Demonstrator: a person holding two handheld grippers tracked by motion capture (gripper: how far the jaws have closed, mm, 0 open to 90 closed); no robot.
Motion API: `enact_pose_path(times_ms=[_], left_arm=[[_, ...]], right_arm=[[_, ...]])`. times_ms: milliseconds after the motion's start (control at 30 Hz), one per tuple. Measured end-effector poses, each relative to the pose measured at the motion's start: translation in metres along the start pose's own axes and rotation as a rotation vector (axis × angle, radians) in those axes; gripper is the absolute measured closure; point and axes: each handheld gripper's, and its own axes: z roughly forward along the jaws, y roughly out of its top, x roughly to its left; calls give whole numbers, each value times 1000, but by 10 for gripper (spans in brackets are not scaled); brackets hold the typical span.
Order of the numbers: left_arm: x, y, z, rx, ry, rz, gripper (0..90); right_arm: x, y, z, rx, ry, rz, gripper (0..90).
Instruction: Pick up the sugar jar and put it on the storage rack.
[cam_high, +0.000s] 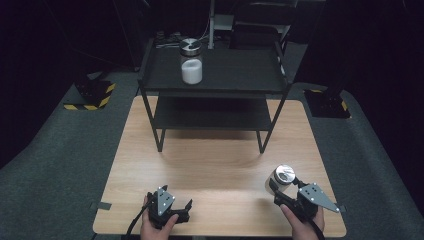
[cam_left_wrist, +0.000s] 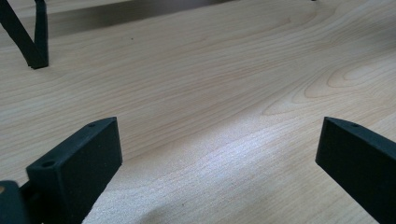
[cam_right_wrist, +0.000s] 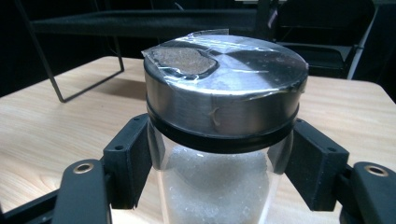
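Observation:
A clear glass jar (cam_high: 279, 181) of white grains, capped with a taped metal lid (cam_right_wrist: 224, 86), hangs just above the table's front right. My right gripper (cam_high: 280, 192) is shut on the glass below the lid, its black jaws pressing both sides of the jar (cam_right_wrist: 219, 186). A second, similar jar (cam_high: 191, 62) stands on the top shelf of the black rack (cam_high: 235, 70) at the back. Near the front left edge my left gripper (cam_high: 181, 207) rests low over the wood, its jaws wide apart with only bare tabletop (cam_left_wrist: 210, 116) between them.
The two-tier black rack stands on thin legs (cam_high: 160, 137) at the far half of the wooden table (cam_high: 215, 165). One rack leg (cam_left_wrist: 32, 42) shows in the left gripper view. Grey carpet surrounds the table, with black stands (cam_high: 90, 95) on either side.

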Motion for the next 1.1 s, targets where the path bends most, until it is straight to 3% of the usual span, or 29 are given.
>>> enact_pose_path(times_ms=[767, 1100], left_arm=[[10, 1, 0, 4, -25, -43, 6], [10, 2, 2, 13, -30, -33, 6]], right_arm=[[13, 59, 19, -52, 27, 4, 307], [18, 97, 23, -92, 38, -4, 307]])
